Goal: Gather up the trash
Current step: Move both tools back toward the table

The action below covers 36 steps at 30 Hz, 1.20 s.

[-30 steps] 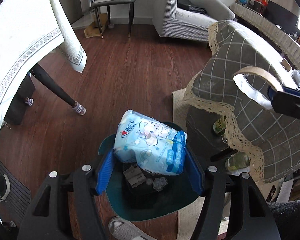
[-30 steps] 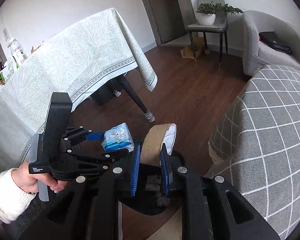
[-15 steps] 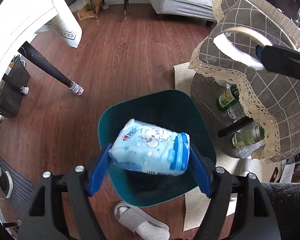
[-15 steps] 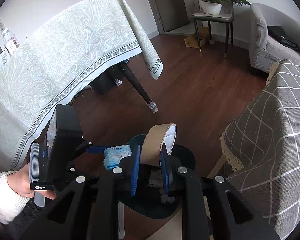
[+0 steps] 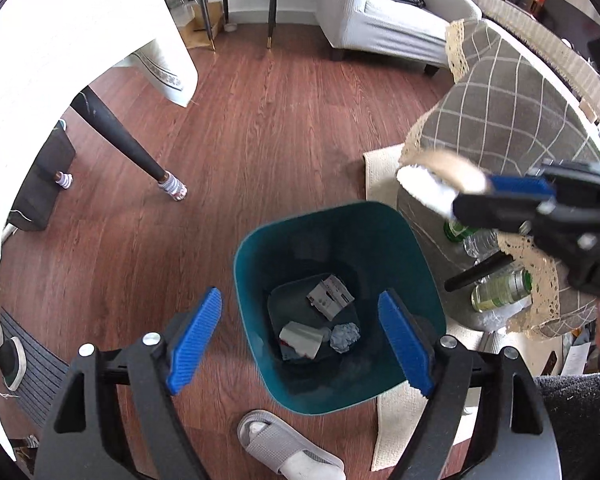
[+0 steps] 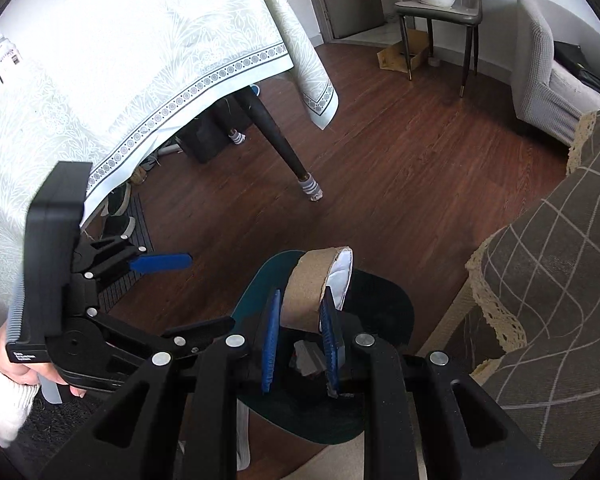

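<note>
A teal trash bin (image 5: 244, 264) stands on the wood floor right below my left gripper (image 5: 300, 296). The jaws are opening and wide apart, with nothing between them. A grey box (image 5: 330, 294), a white scrap (image 5: 302, 338) and a crumpled paper ball (image 5: 345, 336) lie at the bin's bottom. My right gripper (image 6: 300, 340) is shut on a brown cardboard roll (image 6: 308, 292) with a white paper rim, held over the bin's (image 6: 252, 292) near-right edge. From the left wrist view the roll (image 5: 440, 172) hangs just beyond the bin's right rim. The left gripper (image 6: 188, 292) sits to the left.
A grey slipper (image 5: 284, 448) lies on the floor just before the bin. A low table under a checked cloth (image 5: 500, 120), with bottles (image 5: 500, 292) below it, stands at the right on a pale rug. A clothed table's dark leg (image 5: 124, 136) is at the left.
The blue-and-white pack has left my left jaws, which spread wider, and it is out of sight. The right gripper has sunk with the roll towards the bin.
</note>
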Motion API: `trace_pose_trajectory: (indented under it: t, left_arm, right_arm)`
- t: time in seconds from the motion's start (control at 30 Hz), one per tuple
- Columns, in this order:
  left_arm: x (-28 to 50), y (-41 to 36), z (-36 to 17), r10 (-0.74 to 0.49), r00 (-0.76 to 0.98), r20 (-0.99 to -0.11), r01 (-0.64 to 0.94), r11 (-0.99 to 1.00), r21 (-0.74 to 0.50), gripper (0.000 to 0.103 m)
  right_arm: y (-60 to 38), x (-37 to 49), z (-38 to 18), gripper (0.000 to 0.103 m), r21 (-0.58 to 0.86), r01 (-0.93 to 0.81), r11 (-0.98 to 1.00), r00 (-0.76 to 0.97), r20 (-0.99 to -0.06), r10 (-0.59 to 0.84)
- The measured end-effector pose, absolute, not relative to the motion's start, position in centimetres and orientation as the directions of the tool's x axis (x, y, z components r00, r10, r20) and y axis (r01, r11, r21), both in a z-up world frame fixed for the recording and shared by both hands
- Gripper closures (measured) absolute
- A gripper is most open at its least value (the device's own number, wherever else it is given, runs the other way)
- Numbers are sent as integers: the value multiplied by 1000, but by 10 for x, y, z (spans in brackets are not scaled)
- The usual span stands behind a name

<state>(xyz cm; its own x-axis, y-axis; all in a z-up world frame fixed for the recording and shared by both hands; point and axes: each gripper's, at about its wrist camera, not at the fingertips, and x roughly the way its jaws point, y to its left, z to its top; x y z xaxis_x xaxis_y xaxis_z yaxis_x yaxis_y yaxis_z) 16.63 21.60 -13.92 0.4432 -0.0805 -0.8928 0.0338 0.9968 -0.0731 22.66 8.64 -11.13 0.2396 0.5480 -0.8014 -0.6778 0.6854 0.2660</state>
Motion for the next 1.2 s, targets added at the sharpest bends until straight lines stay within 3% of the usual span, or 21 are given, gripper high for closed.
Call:
trace_pose_trajectory:
  t: [0.2,0.57,0.77,0.87,0.97,1.2]
  left_arm:
    - [161,231,-116,-71,523,-849,3,997,-81,27]
    - [161,241,-82,-92,613,-785,-25,990,-136,52]
    - [161,237,-73,-102,630,-770,-10,990,-140,55]
    - [160,235,-68,-104,642,-760,-4,990,-139,55]
    - [160,233,-65,-104,649,-754,-1,991,-137,55]
    - [159,233,-59,-101,666,-739,-5,990,-140,55]
  right_arm:
    - [98,225,-131,83,260,-685,681,196,-834,516]
    - [112,229,-165,83,230,-679,697,130,-897,423]
    - [112,228,-178,82,235,-678,696,89,-914,396]
    - [112,225,-181,66,230,-679,697,84,-919,386]
    - [110,224,-181,58,239,-678,695,78,-917,391]
    - [103,224,-176,53,255,-675,692,82,-907,414]
